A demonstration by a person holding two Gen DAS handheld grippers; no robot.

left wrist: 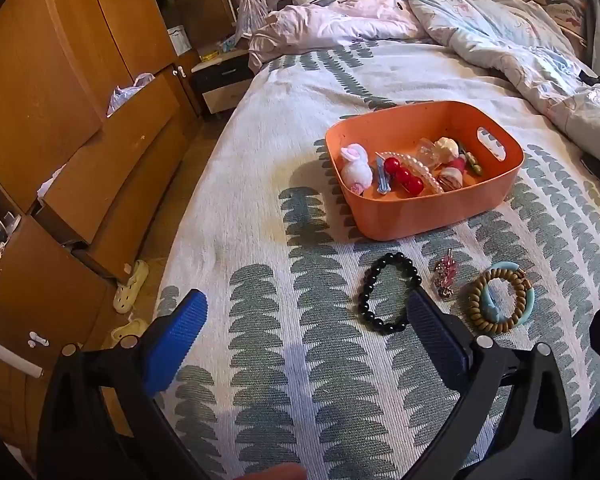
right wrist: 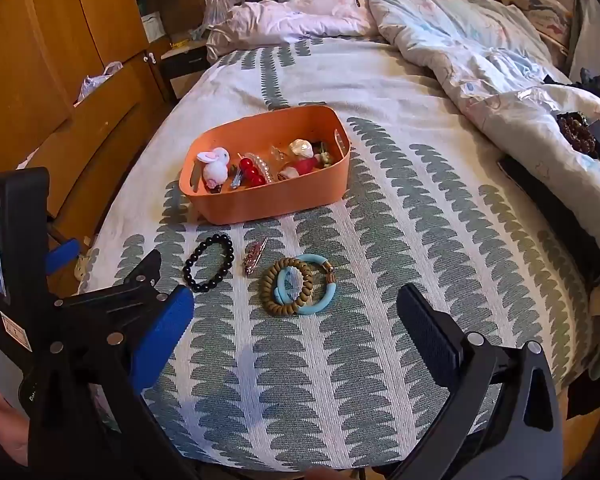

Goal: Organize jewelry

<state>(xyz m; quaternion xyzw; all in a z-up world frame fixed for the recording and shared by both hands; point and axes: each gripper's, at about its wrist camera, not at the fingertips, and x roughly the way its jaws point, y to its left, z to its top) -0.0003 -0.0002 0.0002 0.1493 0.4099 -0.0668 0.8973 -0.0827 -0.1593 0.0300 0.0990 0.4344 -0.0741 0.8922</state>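
An orange bin [left wrist: 440, 216] [right wrist: 260, 206] sits on the patterned bedspread, holding several hair clips and trinkets, among them a white bunny [left wrist: 356, 166] and red beads [left wrist: 404, 176]. In front of it lie a black bead bracelet [left wrist: 388, 292] [right wrist: 208, 264], a small pink clip [left wrist: 446, 276] [right wrist: 255, 258], and an olive coil tie over a teal ring [left wrist: 500, 300] [right wrist: 298, 286]. My left gripper [left wrist: 304, 304] hovers open just before the bracelet, its right finger overlapping it in view. My right gripper [right wrist: 296, 304] hangs open near the coil tie, nothing between its fingers.
Wooden wardrobe and drawers [left wrist: 80, 120] stand left of the bed, with slippers [left wrist: 130, 286] on the floor. A rumpled duvet [left wrist: 520, 40] and pillows fill the bed's far side. A dark box with brown beads [right wrist: 580, 136] lies at the right.
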